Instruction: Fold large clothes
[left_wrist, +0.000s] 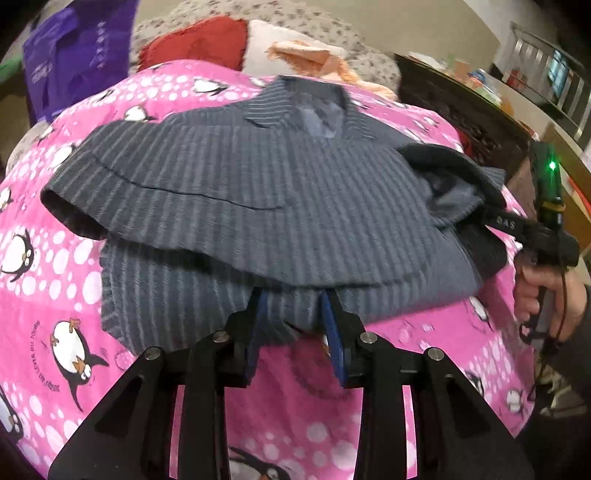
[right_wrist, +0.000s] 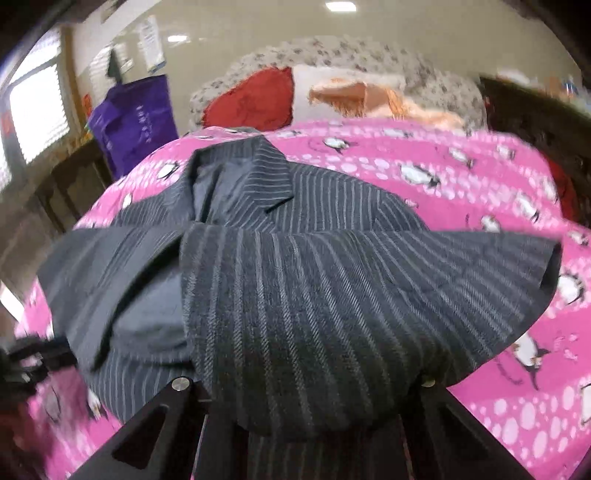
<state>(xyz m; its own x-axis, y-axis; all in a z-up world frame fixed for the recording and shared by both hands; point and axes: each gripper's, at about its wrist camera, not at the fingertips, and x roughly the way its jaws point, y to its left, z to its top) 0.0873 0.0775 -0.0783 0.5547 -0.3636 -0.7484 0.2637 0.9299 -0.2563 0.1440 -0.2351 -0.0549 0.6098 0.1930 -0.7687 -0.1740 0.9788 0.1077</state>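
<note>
A dark striped jacket (left_wrist: 280, 192) lies partly folded on a pink penguin blanket (left_wrist: 55, 280); each hand-held gripper, left (left_wrist: 295, 317) and right (left_wrist: 491, 221), grasps its near edge, so both should probably lift evenly, carrying the hem squarely toward the collar (left_wrist: 314, 107).
</note>
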